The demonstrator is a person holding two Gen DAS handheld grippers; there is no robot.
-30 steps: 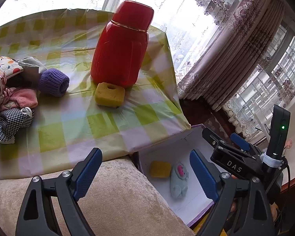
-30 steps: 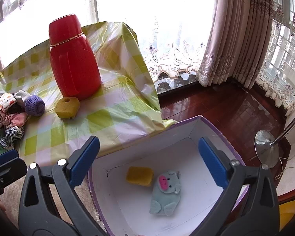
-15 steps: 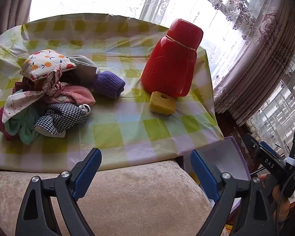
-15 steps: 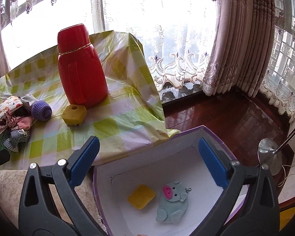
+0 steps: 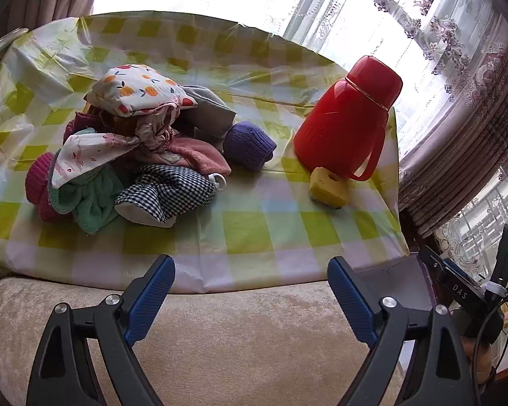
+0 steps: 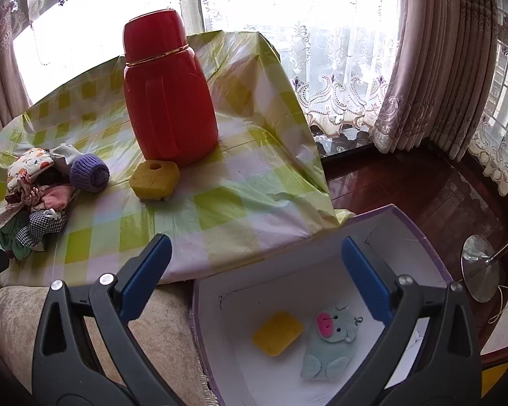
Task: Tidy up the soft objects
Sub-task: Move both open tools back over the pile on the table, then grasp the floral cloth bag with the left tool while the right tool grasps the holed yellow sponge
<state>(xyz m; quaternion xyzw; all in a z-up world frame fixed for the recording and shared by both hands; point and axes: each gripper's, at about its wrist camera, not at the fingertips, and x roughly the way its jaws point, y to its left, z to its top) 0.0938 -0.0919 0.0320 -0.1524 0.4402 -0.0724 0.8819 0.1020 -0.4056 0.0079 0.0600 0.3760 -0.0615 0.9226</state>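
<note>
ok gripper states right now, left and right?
Left gripper: open, holding nothing, above the sofa edge facing the table.
Right gripper: open, holding nothing, above the box.

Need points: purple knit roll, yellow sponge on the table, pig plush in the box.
purple knit roll point(image 5: 249, 145), left wrist view, ribbed side
yellow sponge point(image 6: 155, 180), right wrist view, top face
pig plush point(image 6: 332, 340), right wrist view, belly
</note>
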